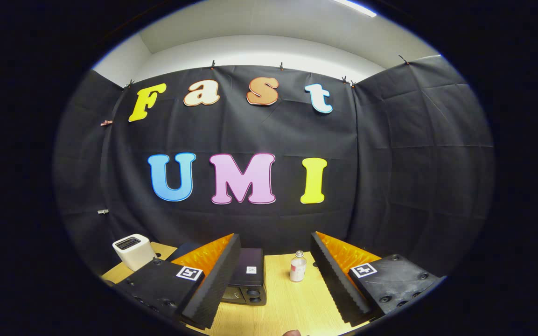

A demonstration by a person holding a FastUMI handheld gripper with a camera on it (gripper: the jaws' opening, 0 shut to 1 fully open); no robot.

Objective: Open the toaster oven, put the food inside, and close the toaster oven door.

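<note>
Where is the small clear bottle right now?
In the gripper view, the small clear bottle with a white label stands upright on the light wooden table, between the open claw's fingers, beside the black toaster oven.

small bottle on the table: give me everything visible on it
The small bottle looks like clear glass or plastic with a pale cap, a whitish body and a reddish band on its label. It stands upright on the wooden table, untouched, between the open claw's fingers and a little beyond their tips, beside the dark toaster oven.
</note>
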